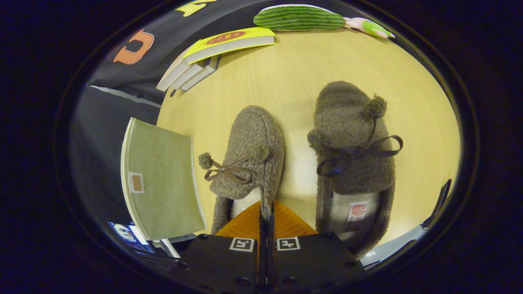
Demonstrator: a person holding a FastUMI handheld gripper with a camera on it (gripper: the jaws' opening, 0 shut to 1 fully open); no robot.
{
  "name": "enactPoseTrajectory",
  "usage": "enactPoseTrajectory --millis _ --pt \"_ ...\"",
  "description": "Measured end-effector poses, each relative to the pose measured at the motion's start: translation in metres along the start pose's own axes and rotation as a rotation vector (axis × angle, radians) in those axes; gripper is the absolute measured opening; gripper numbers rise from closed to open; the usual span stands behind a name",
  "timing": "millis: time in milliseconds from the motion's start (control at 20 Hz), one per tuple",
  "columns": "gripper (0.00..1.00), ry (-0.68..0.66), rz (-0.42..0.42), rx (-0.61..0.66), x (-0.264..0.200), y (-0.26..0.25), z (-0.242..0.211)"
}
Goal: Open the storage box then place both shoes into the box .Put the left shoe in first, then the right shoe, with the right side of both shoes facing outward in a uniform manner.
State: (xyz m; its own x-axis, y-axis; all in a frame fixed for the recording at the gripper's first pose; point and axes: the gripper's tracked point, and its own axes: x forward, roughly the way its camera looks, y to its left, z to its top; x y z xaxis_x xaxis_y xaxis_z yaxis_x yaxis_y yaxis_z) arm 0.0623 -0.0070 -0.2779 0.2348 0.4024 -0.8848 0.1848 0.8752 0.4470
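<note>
Two fuzzy brown slippers with pompom laces lie side by side on the round wooden table [294, 69], toes pointing away from me. The left shoe [255, 139] is right at my fingers. My gripper [266, 216] is shut on the right rim of its opening, with the fuzzy wall pinched between both fingers. The right shoe [351, 134] lies apart on the right, with a label inside its heel. The green storage box [163, 179] stands to the left of the left shoe at the table's edge. Its flat green face with a small tag is turned to me. Whether it is open I cannot tell.
A stack of books [204, 61] with a yellow one on top lies at the far left of the table. A green striped plush [298, 17] lies at the far edge. Bare tabletop stretches beyond the shoes. A dark object [439, 202] is at the near right edge.
</note>
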Motion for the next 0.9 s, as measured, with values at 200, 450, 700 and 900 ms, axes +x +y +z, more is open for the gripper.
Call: enactPoseTrajectory --millis 200,450,700,900 --pt "0.06 -0.037 0.093 0.064 -0.03 0.031 -0.016" --pt "0.06 -0.151 0.156 -0.01 -0.104 0.096 -0.036" --pt "0.06 -0.211 0.235 -0.101 -0.15 0.188 -0.039" --pt "0.06 -0.236 0.226 -0.15 -0.145 0.256 -0.034"
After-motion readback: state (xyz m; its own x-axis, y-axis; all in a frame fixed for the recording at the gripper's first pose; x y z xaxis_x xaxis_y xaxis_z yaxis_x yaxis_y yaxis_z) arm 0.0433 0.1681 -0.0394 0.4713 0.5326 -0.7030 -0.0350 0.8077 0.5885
